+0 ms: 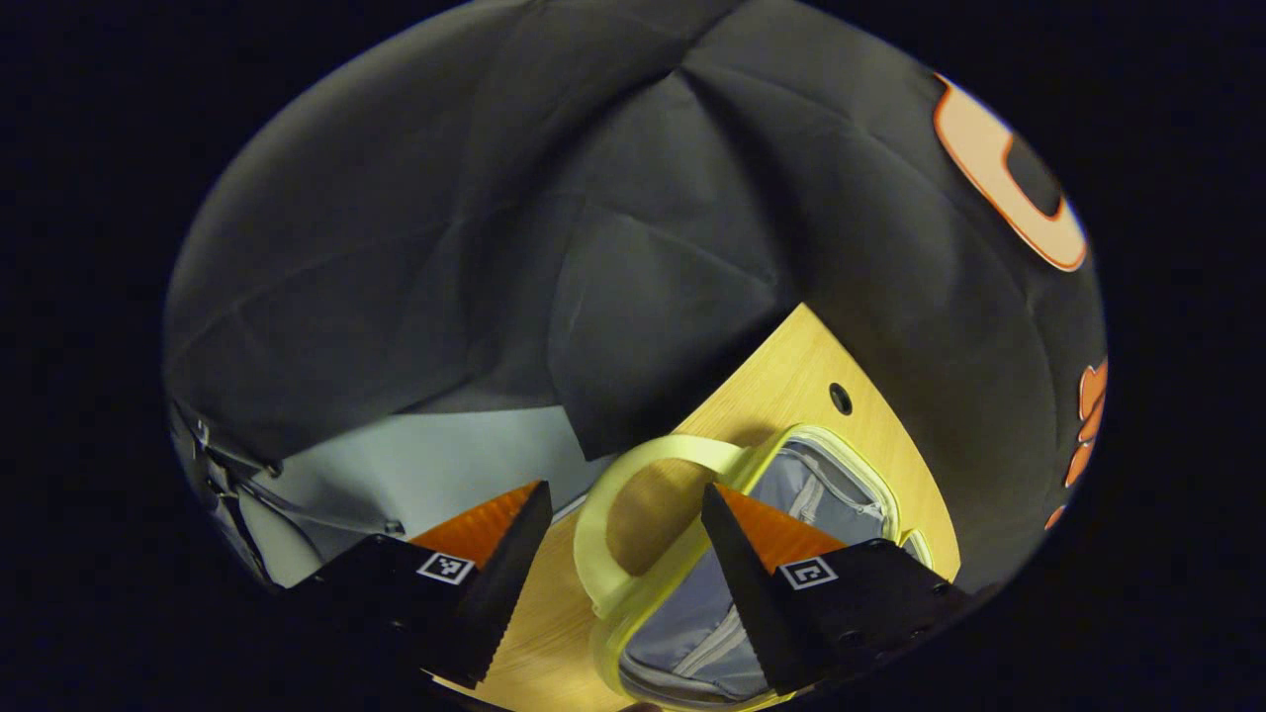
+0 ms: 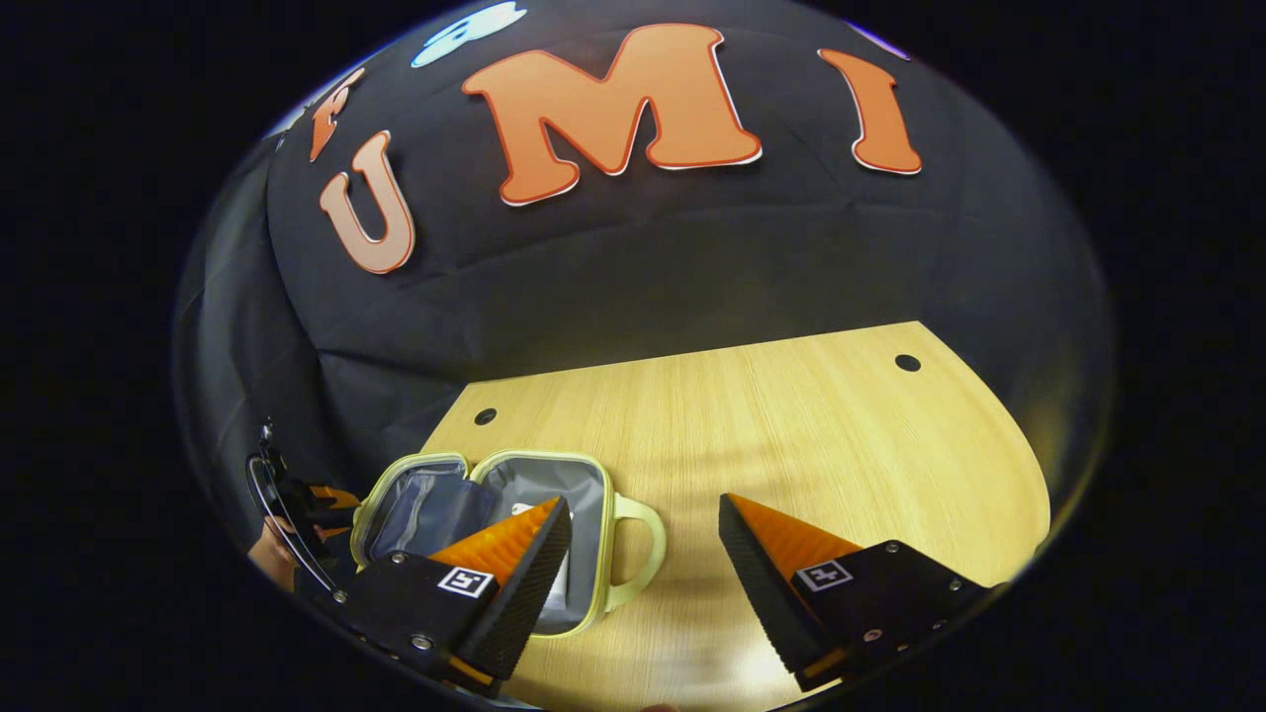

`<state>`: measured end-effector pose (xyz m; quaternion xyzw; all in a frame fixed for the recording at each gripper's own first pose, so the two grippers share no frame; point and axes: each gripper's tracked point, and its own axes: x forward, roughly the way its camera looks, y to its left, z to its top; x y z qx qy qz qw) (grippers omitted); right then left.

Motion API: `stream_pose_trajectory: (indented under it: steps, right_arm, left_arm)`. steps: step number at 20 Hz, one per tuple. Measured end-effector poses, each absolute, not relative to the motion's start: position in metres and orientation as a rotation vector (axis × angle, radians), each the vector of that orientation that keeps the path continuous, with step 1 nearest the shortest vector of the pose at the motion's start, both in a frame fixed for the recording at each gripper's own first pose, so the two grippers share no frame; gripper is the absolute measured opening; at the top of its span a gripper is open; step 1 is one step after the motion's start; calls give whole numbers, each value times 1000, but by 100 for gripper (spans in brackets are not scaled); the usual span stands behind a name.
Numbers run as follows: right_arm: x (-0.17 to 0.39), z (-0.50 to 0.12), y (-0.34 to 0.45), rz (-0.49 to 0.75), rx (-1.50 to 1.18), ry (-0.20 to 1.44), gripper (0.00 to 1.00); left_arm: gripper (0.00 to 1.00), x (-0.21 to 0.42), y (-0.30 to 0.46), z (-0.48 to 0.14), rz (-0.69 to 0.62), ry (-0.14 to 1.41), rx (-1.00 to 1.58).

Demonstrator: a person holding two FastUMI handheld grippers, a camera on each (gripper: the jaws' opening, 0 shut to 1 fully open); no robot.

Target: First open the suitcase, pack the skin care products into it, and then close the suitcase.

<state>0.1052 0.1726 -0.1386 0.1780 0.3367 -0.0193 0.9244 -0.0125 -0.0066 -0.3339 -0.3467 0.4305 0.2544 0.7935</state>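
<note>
Lying open on table (image 2: 791, 415), suitcase (image 2: 584, 494) w/ both claws spread, left (image 1: 625, 514) & right (image 2: 643, 539).

Table (image 2: 791, 435): pale wood-grain top, smooth, low sheen, fine straight grain, under my hand-held grippers.
Suitcase (image 2: 593, 494): shell rim looks like soft matt plastic or rubber; my view shows a smooth moulded handle (image 1: 633, 465) of the same finish.
Lining (image 1: 692, 633): grey woven cloth, slightly shiny, with stitched straps.
Wall (image 1: 495, 247): black cloth, matt, creased.
</note>
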Motion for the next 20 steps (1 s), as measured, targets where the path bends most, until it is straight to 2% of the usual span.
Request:
stream_pose_trajectory:
  steps: [2,4,6,8,9,10,13,15,20]
  right_arm:
    - [104,-137,165,-51,373,684,95]
    - [101,-136,159,-54,360,681,95]
    - [99,-135,154,-53,362,679,96]
    - [98,-134,151,-53,366,671,95]
    - [99,-135,147,-58,363,669,95]
    - [99,-135,146,-54,369,667,95]
    - [102,-130,143,-41,399,647,96]
    - [106,-125,141,-30,411,619,96]
    - [112,-116,135,8,398,579,95]
  left_arm:
    - [96,-6,-11,-348,529,934,-834]
    - [79,-2,-16,-362,519,955,-934]
    - [63,-12,-6,-376,567,975,-1022]
    - [28,-18,-9,-368,534,958,-1069]
    - [28,-19,-8,-367,527,956,-1049]
    - [16,-18,-10,-356,501,947,-1021]
    - [16,-10,-8,-324,479,888,-935]
    - [7,-6,-15,-299,442,853,-887]
    - [9,15,-43,-202,355,688,-811]
